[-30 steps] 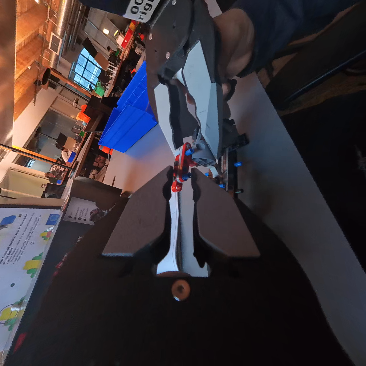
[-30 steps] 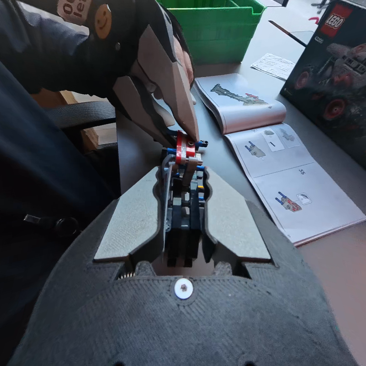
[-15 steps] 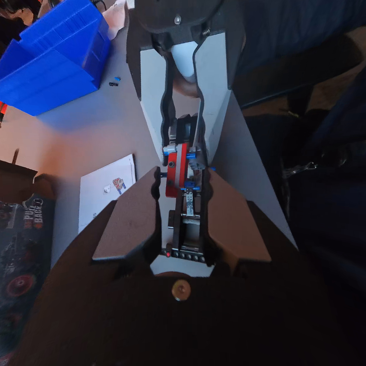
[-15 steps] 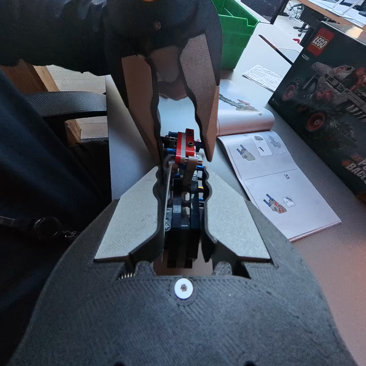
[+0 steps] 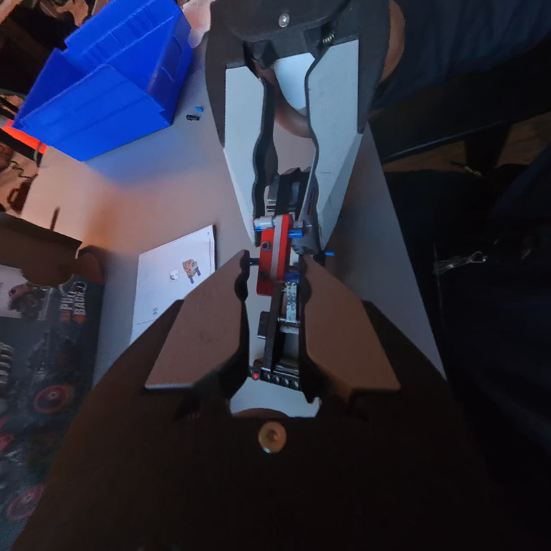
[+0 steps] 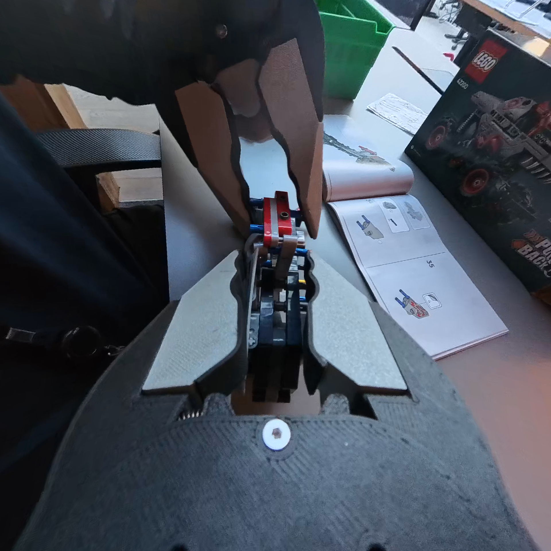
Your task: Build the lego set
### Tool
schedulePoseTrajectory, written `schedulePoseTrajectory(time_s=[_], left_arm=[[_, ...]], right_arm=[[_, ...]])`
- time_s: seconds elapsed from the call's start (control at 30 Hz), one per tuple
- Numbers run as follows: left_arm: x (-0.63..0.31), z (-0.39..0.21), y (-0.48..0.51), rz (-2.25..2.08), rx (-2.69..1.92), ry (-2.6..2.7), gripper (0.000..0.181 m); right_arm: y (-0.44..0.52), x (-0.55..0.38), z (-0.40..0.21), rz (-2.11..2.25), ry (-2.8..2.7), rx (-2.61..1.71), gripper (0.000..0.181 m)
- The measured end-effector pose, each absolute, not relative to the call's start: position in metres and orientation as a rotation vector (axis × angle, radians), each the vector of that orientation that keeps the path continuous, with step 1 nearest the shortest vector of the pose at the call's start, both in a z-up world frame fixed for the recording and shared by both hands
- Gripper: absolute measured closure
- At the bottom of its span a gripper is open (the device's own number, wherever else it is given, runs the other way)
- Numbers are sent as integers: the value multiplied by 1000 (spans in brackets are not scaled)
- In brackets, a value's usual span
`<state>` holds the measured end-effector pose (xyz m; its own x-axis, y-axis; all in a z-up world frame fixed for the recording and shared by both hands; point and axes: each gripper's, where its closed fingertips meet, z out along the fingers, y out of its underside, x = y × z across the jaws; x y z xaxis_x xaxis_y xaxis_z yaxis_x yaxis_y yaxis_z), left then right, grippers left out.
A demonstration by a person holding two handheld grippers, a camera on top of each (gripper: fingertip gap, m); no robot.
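Item: lego assembly (image 6: 277, 322), a dark frame with blue pins, held clear above the tabletop (image 5: 164, 193) and taken here as the reference for all places. Holder: my right hand-held gripper (image 6: 274, 256), clamped on the frame's near end, both pads pressed to its sides. Attached part: red beam (image 6: 277, 220) with a grey stripe, sitting on the assembly's far end. Opposite: my left hand-held gripper (image 5: 274, 259), facing the assembly head-on, jaws apart, one finger either side of the red beam with a gap showing on both sides. Change: a second ago this gripper pinched the red beam from the side; it has since swung in line with the assembly and let go, and the beam stays put. Judgement: the beam looks seated on its pins, so this step seems done, though a firm press may be needed. To the assembly's right: open instruction booklet (image 6: 417, 283), then the set's box (image 6: 492, 149). Beyond it: green bin (image 6: 348, 44). Behind my right gripper: blue bin (image 5: 104, 89), with loose pins (image 5: 193, 114) just beside that bin.
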<state>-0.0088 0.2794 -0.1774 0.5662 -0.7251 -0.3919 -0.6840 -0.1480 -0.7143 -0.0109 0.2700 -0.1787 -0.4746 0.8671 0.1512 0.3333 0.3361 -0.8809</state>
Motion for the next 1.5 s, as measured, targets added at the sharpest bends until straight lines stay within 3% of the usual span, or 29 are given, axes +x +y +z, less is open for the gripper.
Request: schedulePoseTrajectory(time_s=[0.23, 0.4, 0.87, 1.0, 1.17, 1.3, 1.5], left_arm=[[-5, -177, 280, -124, -1895, 1135, 152], [-5, -177, 281, -94, -1894, 1126, 152], [-6, -177, 279, -183, -1922, 1033, 152], [-4, -177, 278, -172, -1924, 1045, 152], [-2, -178, 275, -196, -1955, 1035, 148], [-4, -171, 269, -239, -1956, 1009, 142], [-3, -171, 264, -279, -1979, 987, 139]], right_arm=[[274, -8, -182, 926, -1925, -1108, 136], [271, -10, -169, 996, -1821, -1165, 143], [279, -12, -172, 1033, -1851, -1172, 124], [273, -8, -167, 1153, -1934, -1153, 137], [270, -12, -182, 1066, -1999, -1155, 129], [269, -13, -182, 1025, -1970, -1120, 140], [270, -14, -181, 968, -1956, -1116, 138]])
